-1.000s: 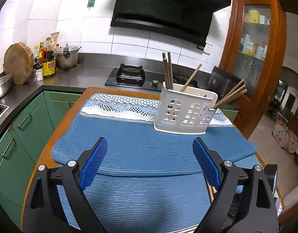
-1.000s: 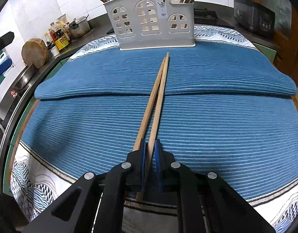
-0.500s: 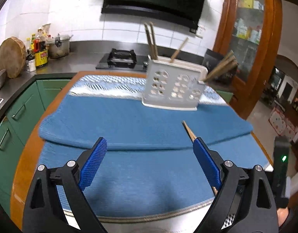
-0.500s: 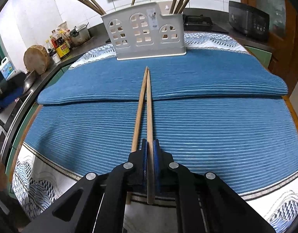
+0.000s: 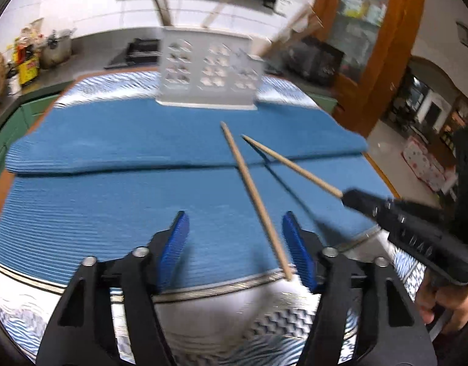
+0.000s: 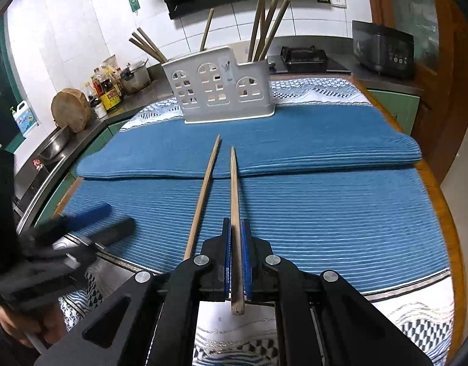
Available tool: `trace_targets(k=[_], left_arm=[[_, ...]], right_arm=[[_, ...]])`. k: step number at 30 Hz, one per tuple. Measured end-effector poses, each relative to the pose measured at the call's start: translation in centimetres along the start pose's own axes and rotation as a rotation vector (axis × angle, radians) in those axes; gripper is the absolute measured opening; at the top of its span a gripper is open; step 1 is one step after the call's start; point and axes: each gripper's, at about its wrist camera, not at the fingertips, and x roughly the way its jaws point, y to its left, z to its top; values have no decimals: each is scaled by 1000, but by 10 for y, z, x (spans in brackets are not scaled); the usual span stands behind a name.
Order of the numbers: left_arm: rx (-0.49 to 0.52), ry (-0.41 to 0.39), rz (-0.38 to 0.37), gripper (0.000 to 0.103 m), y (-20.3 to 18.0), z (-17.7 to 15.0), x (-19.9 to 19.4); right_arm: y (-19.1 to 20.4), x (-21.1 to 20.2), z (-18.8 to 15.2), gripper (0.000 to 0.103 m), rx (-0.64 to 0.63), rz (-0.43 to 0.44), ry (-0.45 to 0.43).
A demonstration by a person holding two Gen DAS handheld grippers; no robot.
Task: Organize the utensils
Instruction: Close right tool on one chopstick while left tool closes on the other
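A: What is the right hand-held gripper (image 6: 236,244) doing?

B: Its blue pads are pressing together on one wooden chopstick (image 6: 235,213), which is pointing out ahead above the blue mat (image 6: 325,207) toward the white utensil holder (image 6: 221,87). The butt end is sticking out behind the pads.

A: And the second chopstick (image 6: 203,195)?

B: It is lying just left of the gripped one in the right wrist view, angled slightly away, with its near end disappearing beside the gripper body. In the left wrist view the same stick (image 5: 258,201) is crossing the frame, its near end sitting just beside the inner face of the right-hand blue pad (image 5: 296,248).

A: So is the left hand-held gripper (image 5: 234,244) holding it?

B: Its jaws are closing, but the pads are standing apart with a wide gap of mat showing between them. The view is blurred, so I cannot tell whether that pad is touching the stick.

A: Where is the holder sitting?

B: It is standing upright at the far side of the mat on the table (image 6: 450,213), well apart from both chopstick tips. Several other chopsticks (image 6: 264,24) are leaning in its compartments.

A: Anything else showing?

B: A person's hand (image 5: 441,302) is gripping the right tool's handle at the edge of the left wrist view.
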Motion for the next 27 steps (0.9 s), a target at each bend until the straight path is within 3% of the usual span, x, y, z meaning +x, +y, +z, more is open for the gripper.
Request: trace_targets(k=[9, 16, 17, 19, 27], left_arm=[[14, 87, -18, 30, -30, -6, 38], [6, 113, 0, 25, -32, -3, 54], [8, 118, 2, 19, -33, -3, 56], [10, 129, 6, 18, -34, -3, 59], [57, 149, 75, 11, -39, -3, 63]], right_arm=[[-14, -10, -4, 6, 23, 24, -24], [-19, -9, -5, 7, 36, 38, -24], [-19, -9, -5, 7, 37, 40, -24], [-19, -8, -5, 7, 39, 43, -25], [-19, -10, -4, 7, 40, 45, -31]])
